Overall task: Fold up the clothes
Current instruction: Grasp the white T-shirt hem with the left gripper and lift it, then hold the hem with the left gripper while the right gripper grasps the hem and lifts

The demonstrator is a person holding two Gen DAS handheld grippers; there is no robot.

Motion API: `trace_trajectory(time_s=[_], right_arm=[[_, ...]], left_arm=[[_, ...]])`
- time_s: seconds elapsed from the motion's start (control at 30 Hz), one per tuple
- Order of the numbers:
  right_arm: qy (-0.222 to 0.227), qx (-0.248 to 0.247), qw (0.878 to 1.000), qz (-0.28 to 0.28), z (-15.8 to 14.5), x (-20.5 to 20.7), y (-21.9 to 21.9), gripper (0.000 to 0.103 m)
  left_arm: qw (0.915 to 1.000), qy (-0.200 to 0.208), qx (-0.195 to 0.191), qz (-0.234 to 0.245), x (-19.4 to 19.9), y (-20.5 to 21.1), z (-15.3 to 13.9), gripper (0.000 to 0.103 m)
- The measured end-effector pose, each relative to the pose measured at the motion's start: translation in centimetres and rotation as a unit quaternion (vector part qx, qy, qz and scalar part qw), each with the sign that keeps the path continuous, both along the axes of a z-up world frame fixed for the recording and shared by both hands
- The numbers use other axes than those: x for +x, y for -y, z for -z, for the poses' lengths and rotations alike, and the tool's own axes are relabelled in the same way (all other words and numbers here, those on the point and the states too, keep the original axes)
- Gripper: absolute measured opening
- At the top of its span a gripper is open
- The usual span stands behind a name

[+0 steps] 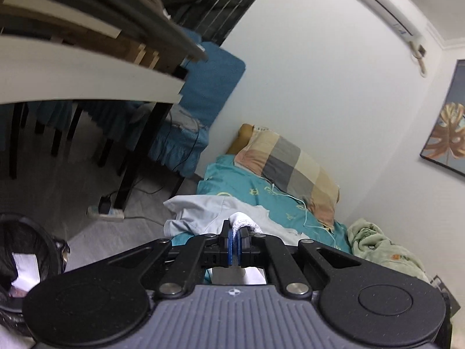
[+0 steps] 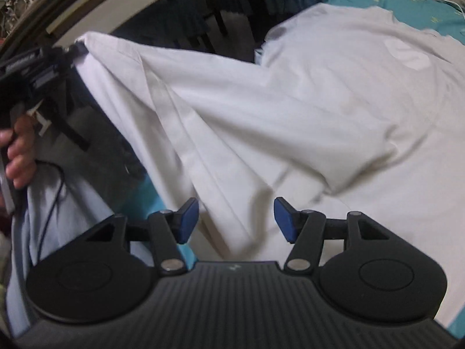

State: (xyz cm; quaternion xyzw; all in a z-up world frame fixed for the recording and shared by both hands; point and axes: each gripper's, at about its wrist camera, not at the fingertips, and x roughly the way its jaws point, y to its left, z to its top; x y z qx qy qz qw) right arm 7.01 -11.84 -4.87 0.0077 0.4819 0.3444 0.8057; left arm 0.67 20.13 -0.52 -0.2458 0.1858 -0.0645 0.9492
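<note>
- Left gripper (image 1: 236,234) is closed on a corner of the white shirt (image 2: 290,110), lifted above the bed (image 1: 250,186)
- Right gripper (image 2: 236,221) is wide open, holding nothing, over the shirt

Checked pillow (image 1: 293,171) on teal bedsheet (image 1: 247,186); perhaps a bin (image 1: 29,250) nearby.

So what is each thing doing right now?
Left gripper: shut on the shirt, lifting one edge.
Right gripper: open, holding nothing, over the shirt.
Shirt: white, partly lifted, the rest lying wrinkled on the bed.
Pillow: lying on the bed by the wall.
</note>
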Motion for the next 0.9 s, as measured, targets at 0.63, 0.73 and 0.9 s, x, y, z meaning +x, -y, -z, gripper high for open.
trace_trajectory(time_s=[0.63,0.73,0.9], right_arm=[[0.059,-0.200,0.974,0.083,2.3,-0.2,0.6,0.006],[0.065,-0.185,0.976,0.096,0.8,-0.5,2.0,0.006],[0.109,-0.132,0.974,0.150,-2.9,-1.5,4.8,0.006]], left_arm=[[0.9989,0.011,-0.035,-0.029,-1.3,-1.5,0.5,0.003],[0.9983,0.013,-0.047,-0.031,-1.3,-1.9,0.6,0.003],[0.9985,0.019,-0.048,-0.019,-1.4,-1.9,0.5,0.003]])
